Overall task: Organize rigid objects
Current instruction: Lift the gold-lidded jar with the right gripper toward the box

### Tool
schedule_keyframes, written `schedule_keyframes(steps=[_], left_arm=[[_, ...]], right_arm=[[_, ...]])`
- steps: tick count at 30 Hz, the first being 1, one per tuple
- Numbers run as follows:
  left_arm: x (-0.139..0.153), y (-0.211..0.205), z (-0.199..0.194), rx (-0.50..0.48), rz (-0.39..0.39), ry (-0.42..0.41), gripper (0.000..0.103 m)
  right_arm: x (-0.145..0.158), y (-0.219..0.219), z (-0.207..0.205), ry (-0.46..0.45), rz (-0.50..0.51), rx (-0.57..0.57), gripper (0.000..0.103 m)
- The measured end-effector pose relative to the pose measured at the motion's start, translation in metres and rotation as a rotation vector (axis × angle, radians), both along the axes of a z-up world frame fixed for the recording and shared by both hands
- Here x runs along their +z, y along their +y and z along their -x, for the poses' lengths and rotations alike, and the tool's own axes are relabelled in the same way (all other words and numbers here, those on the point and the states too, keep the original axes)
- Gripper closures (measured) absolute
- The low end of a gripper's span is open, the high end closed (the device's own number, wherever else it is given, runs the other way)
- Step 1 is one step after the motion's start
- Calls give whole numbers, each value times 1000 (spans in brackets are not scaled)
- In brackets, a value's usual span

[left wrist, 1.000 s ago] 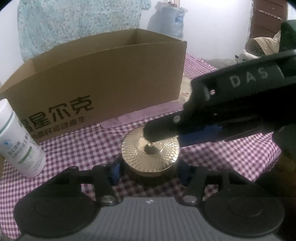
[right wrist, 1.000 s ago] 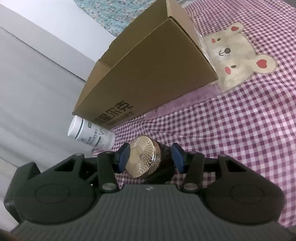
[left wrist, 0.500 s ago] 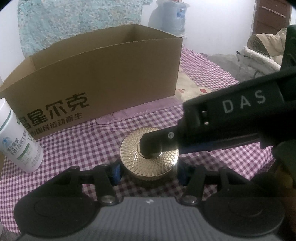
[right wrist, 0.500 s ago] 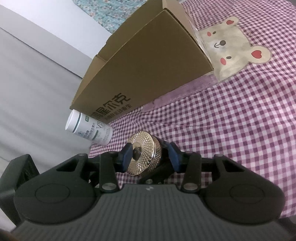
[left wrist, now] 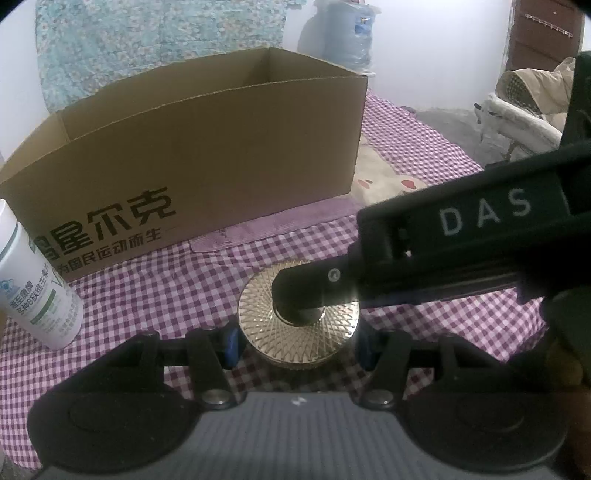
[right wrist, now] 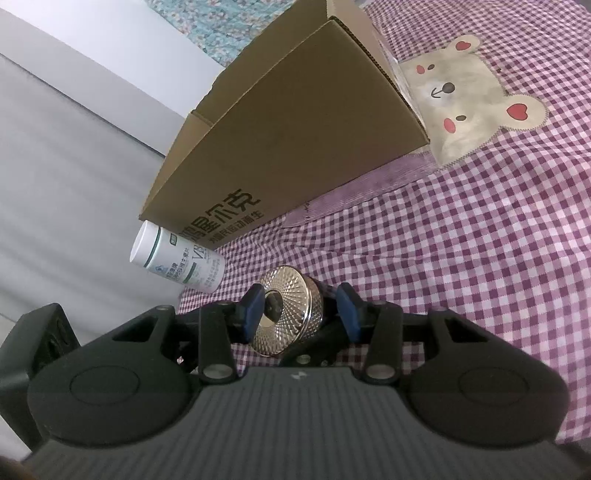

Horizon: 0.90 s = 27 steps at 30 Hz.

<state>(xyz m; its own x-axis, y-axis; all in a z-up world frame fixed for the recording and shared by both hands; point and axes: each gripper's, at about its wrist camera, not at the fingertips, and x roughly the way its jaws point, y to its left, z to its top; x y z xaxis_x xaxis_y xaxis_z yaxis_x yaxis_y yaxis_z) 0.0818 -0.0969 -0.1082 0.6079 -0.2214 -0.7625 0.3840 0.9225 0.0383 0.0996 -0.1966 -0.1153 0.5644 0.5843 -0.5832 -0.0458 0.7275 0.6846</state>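
A round jar with a gold faceted lid [left wrist: 299,325] stands on the checked cloth between the pads of my left gripper [left wrist: 295,343], which is open around it. My right gripper [right wrist: 299,310] comes in from the right in the left wrist view [left wrist: 317,291] and lies sideways over the lid [right wrist: 288,310]. Its blue pads [right wrist: 253,310] close in on the lid's top and underside; I cannot tell if they touch. An open cardboard box [left wrist: 207,162] stands behind. A white bottle [left wrist: 33,291] stands at the left.
The purple checked cloth [right wrist: 480,258] has a bear patch [right wrist: 465,92] to the right of the box. A water jug [left wrist: 347,33] and a wooden door [left wrist: 546,33] stand far behind. A chair with fabric [left wrist: 528,107] is at the right.
My right gripper has slid further left over the gold lid and its pads have narrowed around it. The left gripper has stayed around the jar, with the view slightly raised.
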Motion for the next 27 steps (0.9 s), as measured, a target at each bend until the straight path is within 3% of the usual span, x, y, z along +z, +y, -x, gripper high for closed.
schedule_keyframes(steps=[27], left_arm=[[31,13,27,27,29,-45,46]], right_arm=[[37,13,19,-65,41,31,61]])
